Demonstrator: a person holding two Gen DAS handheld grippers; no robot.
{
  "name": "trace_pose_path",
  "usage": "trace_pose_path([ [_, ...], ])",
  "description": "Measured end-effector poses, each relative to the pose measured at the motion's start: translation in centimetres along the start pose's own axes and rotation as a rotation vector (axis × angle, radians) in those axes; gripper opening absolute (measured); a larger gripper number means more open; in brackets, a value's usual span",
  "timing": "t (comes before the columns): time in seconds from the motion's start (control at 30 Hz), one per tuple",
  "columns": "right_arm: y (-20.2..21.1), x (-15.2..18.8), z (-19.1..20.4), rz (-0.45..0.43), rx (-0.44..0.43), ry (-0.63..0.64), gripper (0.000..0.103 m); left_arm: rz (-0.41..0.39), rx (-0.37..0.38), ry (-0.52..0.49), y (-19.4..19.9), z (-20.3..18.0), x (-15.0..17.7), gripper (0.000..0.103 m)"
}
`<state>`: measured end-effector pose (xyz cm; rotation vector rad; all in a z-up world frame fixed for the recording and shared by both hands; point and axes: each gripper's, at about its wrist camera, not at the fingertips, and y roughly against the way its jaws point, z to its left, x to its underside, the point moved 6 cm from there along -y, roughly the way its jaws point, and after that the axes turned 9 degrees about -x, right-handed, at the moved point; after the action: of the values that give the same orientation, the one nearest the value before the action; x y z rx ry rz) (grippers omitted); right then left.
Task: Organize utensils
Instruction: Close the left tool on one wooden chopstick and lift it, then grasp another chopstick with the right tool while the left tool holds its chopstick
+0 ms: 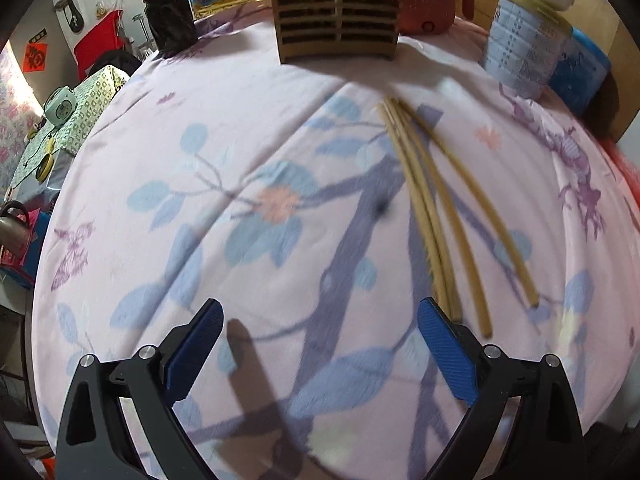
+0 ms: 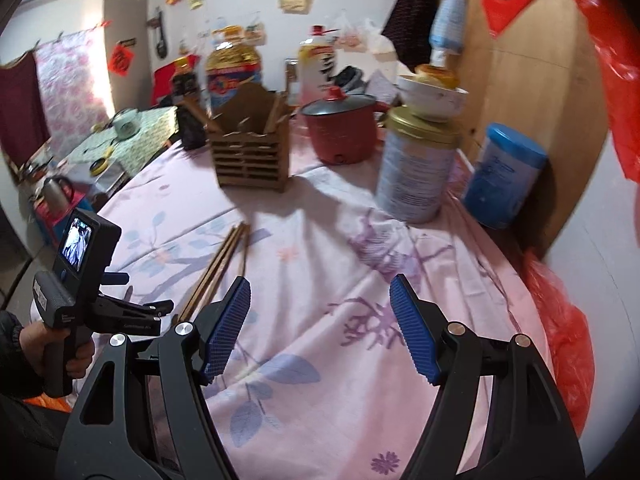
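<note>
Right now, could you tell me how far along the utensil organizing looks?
Partly started at most: the wooden holder already has sticks leaning inside it. Nothing is in hand; the left tool and right tool are both open and empty. Left to do: the chopsticks lying loose on the pink tablecloth in front of the holder need picking up and slotting in.

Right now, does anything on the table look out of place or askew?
Yes. The chopsticks lie loose on the tablecloth, fanned apart instead of standing in the slatted wooden holder behind them. Both grippers, left and right, are open and empty.
</note>
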<state>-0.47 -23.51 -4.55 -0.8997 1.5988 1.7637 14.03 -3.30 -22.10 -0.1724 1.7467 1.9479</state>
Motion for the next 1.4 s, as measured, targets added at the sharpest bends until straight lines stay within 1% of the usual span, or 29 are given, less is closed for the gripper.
trace_pose_path([
  [0.1, 0.0, 0.1, -0.1, 0.004, 0.003, 0.002, 0.071, -0.001, 0.033, 0.002, 0.2, -0.6, 0.3, 0.096],
  [0.23, 0.2, 0.4, -0.9, 0.007, 0.023, -0.023, 0.071, -0.037, 0.061, -0.004, 1.0, -1.6, 0.4, 0.096],
  [0.3, 0.5, 0.6, -1.5, 0.007, 0.035, -0.041, 0.071, -0.026, 0.067, -0.035, 0.7, -2.5, 0.7, 0.096],
  [0.33, 0.5, 0.7, -1.8, 0.006, 0.039, -0.046, 0.071, -0.021, 0.048, -0.053, 0.4, -2.8, 0.9, 0.096],
  [0.37, 0.6, 0.7, -2.1, 0.006, 0.043, -0.049, 0.071, -0.040, 0.020, -0.071, 0.3, -3.0, 0.9, 0.098],
  [0.4, 0.7, 0.8, -2.2, 0.006, 0.047, -0.053, 0.071, -0.060, 0.011, -0.084, 0.4, -3.1, 0.9, 0.098],
  [0.43, 0.7, 0.8, -2.4, 0.006, 0.049, -0.054, 0.071, -0.063, 0.008, -0.087, 0.4, -2.9, 0.8, 0.098],
  [0.47, 0.7, 0.9, -2.5, 0.005, 0.050, -0.055, 0.071, -0.073, -0.026, -0.082, 0.3, -2.3, 0.5, 0.098],
  [0.5, 0.8, 0.9, -2.5, 0.006, 0.049, -0.056, 0.071, -0.087, -0.081, -0.068, 0.1, -1.1, 0.1, 0.098],
  [0.53, 0.7, 0.9, -2.5, 0.007, 0.048, -0.055, 0.071, -0.086, -0.110, -0.048, -0.1, 0.0, -0.1, 0.098],
  [0.6, 0.7, 1.1, -2.5, 0.012, 0.040, -0.053, 0.071, -0.058, -0.122, 0.015, -0.8, 2.6, -0.5, 0.095],
  [0.63, 0.6, 1.1, -2.4, 0.014, 0.036, -0.053, 0.071, -0.051, -0.127, 0.026, -0.9, 3.3, -0.5, 0.094],
  [0.67, 0.5, 1.1, -2.4, 0.015, 0.030, -0.053, 0.071, -0.048, -0.128, 0.029, -0.9, 3.8, -0.5, 0.091],
  [0.73, 0.3, 1.1, -2.2, 0.016, 0.021, -0.051, 0.071, -0.061, -0.105, 0.023, -0.5, 3.9, -0.5, 0.087],
  [0.8, 0.2, 1.0, -1.9, 0.016, 0.012, -0.043, 0.071, -0.080, -0.072, 0.004, 0.1, 3.0, -0.2, 0.075],
  [0.83, 0.2, 0.9, -1.7, 0.015, 0.009, -0.037, 0.071, -0.078, -0.058, -0.003, 0.2, 2.4, 0.2, 0.071],
  [0.87, 0.2, 0.9, -1.6, 0.013, 0.006, -0.030, 0.071, -0.072, -0.043, -0.004, 0.1, 1.9, 0.5, 0.063],
  [0.9, 0.2, 0.9, -1.4, 0.013, 0.004, -0.025, 0.071, -0.088, -0.028, 0.013, 0.3, 1.6, 0.7, 0.057],
  [0.97, 0.3, 0.8, -1.3, 0.012, 0.003, -0.018, 0.071, -0.098, -0.008, 0.016, 0.5, 1.2, 0.8, 0.049],
  [1.0, 0.3, 0.9, -1.3, 0.012, 0.003, -0.017, 0.071, -0.105, -0.004, 0.011, 0.5, 1.1, 0.8, 0.047],
  [1.03, 0.3, 0.8, -1.3, 0.013, 0.003, -0.017, 0.071, -0.112, 0.001, 0.005, 0.7, 1.0, 0.9, 0.041],
  [1.07, 0.3, 0.9, -1.3, 0.013, 0.003, -0.018, 0.071, -0.118, 0.005, -0.001, 0.8, 0.9, 0.9, 0.031],
  [1.1, 0.3, 0.8, -1.2, 0.012, 0.003, -0.019, 0.071, -0.122, 0.008, -0.006, 0.9, 0.9, 0.9, 0.016],
  [1.13, 0.3, 0.8, -1.2, 0.012, 0.001, -0.019, 0.071, -0.120, 0.011, -0.007, 0.7, 1.1, 0.8, 0.010],
  [1.2, 0.3, 0.8, -1.1, 0.011, -0.002, -0.015, 0.071, -0.116, -0.010, 0.015, 0.5, 1.9, 0.7, 0.007],
  [1.27, 0.3, 0.8, -0.7, 0.012, -0.012, -0.006, 0.071, -0.108, -0.027, 0.046, 0.6, 3.0, 1.1, 0.007],
  [1.3, 0.2, 0.8, -0.6, 0.013, -0.017, -0.002, 0.071, -0.101, -0.022, 0.061, 0.7, 3.4, 1.3, 0.007],
  [1.37, 0.1, 0.8, -0.4, 0.016, -0.027, 0.001, 0.071, -0.098, -0.025, 0.066, 0.7, 3.5, 1.5, 0.007],
  [1.4, 0.0, 0.8, -0.3, 0.017, -0.031, 0.002, 0.071, -0.100, -0.040, 0.061, 0.8, 3.4, 1.6, 0.007],
])
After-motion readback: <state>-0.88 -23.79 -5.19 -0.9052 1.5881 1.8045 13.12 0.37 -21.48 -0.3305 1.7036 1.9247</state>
